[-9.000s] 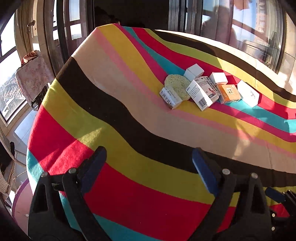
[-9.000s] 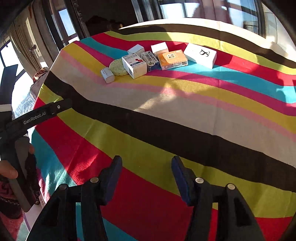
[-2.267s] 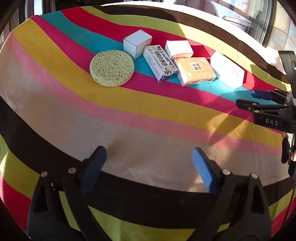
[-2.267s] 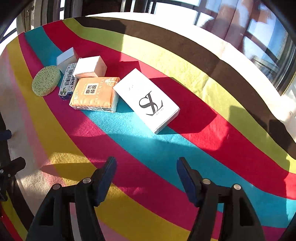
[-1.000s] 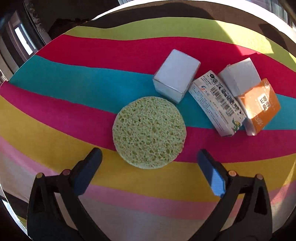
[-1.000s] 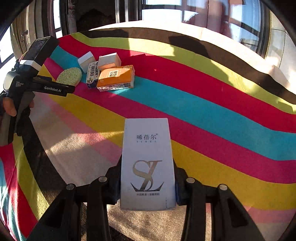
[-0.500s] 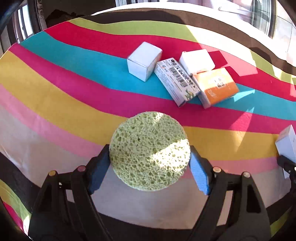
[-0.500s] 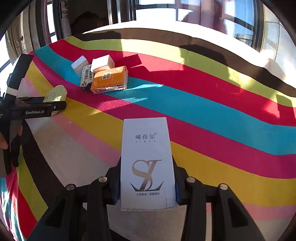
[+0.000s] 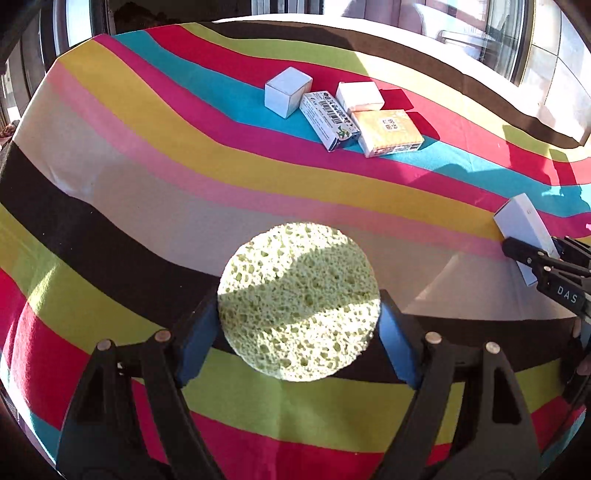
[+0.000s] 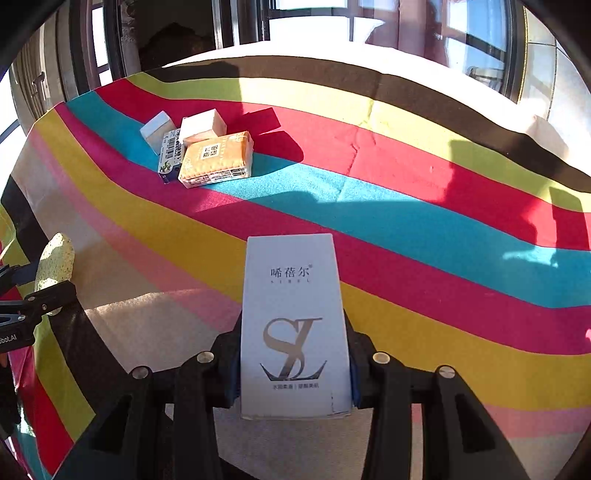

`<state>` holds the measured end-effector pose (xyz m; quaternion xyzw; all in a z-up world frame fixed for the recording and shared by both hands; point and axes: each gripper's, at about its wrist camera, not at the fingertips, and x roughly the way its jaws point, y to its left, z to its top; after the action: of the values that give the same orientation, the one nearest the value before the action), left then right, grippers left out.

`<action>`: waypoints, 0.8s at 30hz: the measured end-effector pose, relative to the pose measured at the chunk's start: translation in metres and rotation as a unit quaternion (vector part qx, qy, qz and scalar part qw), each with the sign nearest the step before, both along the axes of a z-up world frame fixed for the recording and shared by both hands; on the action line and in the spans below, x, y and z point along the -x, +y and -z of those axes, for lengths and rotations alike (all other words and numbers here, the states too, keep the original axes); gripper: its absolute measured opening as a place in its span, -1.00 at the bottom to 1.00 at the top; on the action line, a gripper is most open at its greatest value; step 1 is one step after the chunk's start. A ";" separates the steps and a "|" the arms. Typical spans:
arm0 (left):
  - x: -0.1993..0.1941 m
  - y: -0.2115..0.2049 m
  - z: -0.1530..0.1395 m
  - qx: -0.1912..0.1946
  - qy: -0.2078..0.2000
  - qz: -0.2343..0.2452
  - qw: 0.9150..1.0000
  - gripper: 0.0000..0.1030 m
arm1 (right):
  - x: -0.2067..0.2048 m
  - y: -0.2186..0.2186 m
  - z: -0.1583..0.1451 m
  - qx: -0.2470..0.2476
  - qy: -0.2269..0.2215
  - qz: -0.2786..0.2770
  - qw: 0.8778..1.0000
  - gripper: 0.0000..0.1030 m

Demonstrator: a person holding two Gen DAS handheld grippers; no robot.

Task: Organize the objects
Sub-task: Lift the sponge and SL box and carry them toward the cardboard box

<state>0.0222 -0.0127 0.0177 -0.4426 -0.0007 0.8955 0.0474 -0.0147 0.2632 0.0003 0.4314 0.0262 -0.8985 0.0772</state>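
My left gripper point(image 9: 297, 332) is shut on a round green sponge point(image 9: 298, 301) and holds it above the striped tablecloth point(image 9: 147, 184). My right gripper point(image 10: 293, 369) is shut on a flat white box with an "SL" logo point(image 10: 293, 325), also held above the cloth. In the left wrist view the white box point(image 9: 522, 229) and right gripper show at the right edge. In the right wrist view the sponge point(image 10: 55, 258) shows at the left edge. A white cube box point(image 9: 287, 90), a barcode box point(image 9: 328, 116), a small white box point(image 9: 359, 96) and an orange pack point(image 9: 388, 131) lie clustered at the far side.
The same cluster shows in the right wrist view, with the orange pack point(image 10: 218, 158) nearest. Windows and dark frames point(image 10: 240, 26) stand beyond the table's far edge. The cloth drops off at the left edge point(image 9: 22, 147).
Both grippers have drawn back from the cluster toward the near side with their objects held. The sponge and the white box stay gripped.
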 end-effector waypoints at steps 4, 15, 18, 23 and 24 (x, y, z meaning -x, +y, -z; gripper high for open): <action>-0.020 -0.003 -0.004 -0.003 0.007 -0.003 1.000 0.61 | 0.001 0.001 0.000 -0.005 0.000 0.002 1.000 -0.16; -0.086 -0.030 -0.005 0.000 -0.006 0.004 1.000 0.61 | -0.056 -0.042 -0.018 0.015 -0.019 0.004 1.000 -0.16; -0.103 -0.038 -0.005 0.004 -0.001 0.001 1.000 0.61 | -0.081 -0.067 -0.017 0.004 -0.024 -0.020 1.000 -0.17; -0.129 -0.054 -0.005 0.006 0.006 -0.007 1.000 0.61 | -0.114 -0.096 -0.017 0.000 -0.030 -0.059 0.998 -0.16; -0.134 -0.057 -0.005 0.007 0.007 -0.009 1.000 0.61 | -0.119 -0.101 -0.016 -0.001 -0.030 -0.065 0.997 -0.16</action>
<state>0.1558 -0.0694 0.0230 -0.4364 0.0016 0.8990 0.0365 0.1038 0.1622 0.0168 0.4561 0.0528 -0.8780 0.1354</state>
